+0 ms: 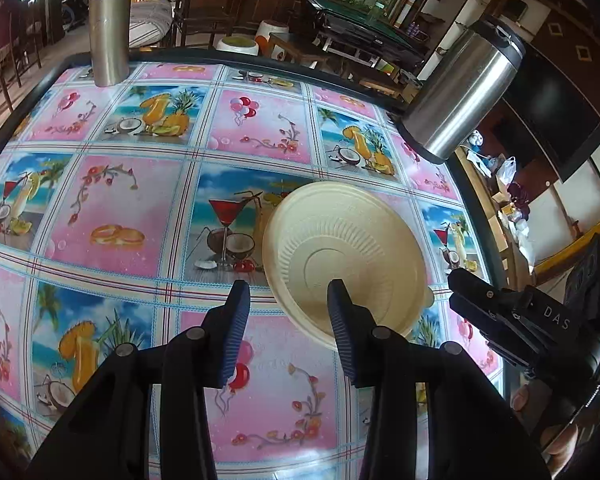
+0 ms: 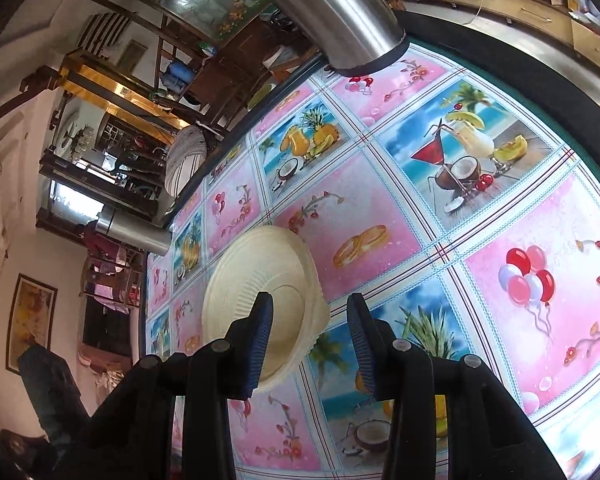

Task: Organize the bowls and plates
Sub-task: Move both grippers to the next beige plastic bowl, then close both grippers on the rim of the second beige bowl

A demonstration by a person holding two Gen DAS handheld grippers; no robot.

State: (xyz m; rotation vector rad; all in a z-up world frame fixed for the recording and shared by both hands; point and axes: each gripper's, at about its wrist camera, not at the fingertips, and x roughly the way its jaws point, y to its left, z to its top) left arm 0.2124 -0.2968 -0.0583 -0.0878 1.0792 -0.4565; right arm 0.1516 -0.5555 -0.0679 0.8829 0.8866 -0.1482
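A cream ribbed disposable bowl (image 1: 352, 248) sits right way up on the colourful tablecloth (image 1: 120, 220). My left gripper (image 1: 288, 308) is open and straddles the bowl's near-left rim, with one blue pad over the inside and the other outside; neither presses on it. In the right wrist view the same bowl (image 2: 256, 276) shows a layered outer wall. My right gripper (image 2: 310, 328) is open too, with the bowl's wall between its fingers and a gap on both sides. The right gripper's black body (image 1: 512, 320) shows at the bowl's right.
A tall steel flask (image 1: 110, 28) stands at the far left of the table. A wider steel jug (image 1: 460, 88) stands near the far right edge, also seen as the jug (image 2: 340, 12). The dark table edge (image 1: 476, 208) runs close to the bowl's right. Furniture surrounds the table.
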